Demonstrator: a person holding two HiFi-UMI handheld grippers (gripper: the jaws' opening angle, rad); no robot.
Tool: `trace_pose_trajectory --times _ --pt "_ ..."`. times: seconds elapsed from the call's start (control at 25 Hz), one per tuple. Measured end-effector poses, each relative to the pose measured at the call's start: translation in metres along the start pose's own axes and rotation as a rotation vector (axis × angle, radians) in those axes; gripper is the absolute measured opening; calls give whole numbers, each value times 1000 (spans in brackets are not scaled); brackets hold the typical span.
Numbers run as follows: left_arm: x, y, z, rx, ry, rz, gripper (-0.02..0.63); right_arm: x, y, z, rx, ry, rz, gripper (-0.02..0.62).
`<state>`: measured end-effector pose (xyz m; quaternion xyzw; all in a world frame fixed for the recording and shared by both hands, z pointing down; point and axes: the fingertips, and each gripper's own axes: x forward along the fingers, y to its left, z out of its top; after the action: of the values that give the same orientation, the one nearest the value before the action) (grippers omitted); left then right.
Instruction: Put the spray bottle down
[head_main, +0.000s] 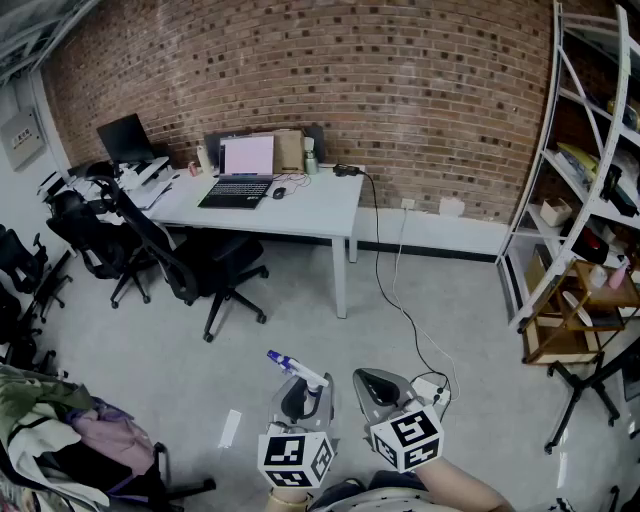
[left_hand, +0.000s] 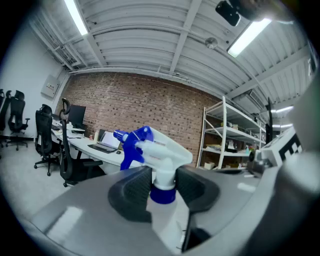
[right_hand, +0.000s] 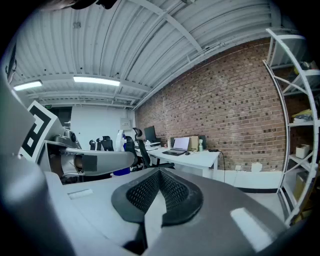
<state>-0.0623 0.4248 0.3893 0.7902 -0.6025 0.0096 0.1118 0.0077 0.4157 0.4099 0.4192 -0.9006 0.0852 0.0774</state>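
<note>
Two grippers, side by side, roughly level. Left gripper (left_hand: 163, 189) clamps the spray bottle (left_hand: 152, 150) at its neck, probably to keep it upright for setting down. Right gripper (right_hand: 160, 192) is clenched and empty. The jaws hide the bottle's body; the desk (head_main: 300, 212) is well ahead.

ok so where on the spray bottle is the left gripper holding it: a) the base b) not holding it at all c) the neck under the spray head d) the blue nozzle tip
c: the fingers of the left gripper press either side of the spray bottle at its neck, on the blue collar.
</note>
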Motion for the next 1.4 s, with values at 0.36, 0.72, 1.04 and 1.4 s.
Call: trace_pose_trajectory --times 0.36,0.72,1.04,1.4 --pt "43 29 1 -7 -7 5 140 42 -23 0 -1 -3 -10 -2" --pt "155 57 19 -11 -8 55 140 133 -104 27 -10 -12 39 -2" --pt "272 80 59 -29 -51 95 140 220 -187 69 -32 -19 93 -2" --pt "373 93 77 -17 -55 113 140 284 -261 93 -33 -28 100 -2"
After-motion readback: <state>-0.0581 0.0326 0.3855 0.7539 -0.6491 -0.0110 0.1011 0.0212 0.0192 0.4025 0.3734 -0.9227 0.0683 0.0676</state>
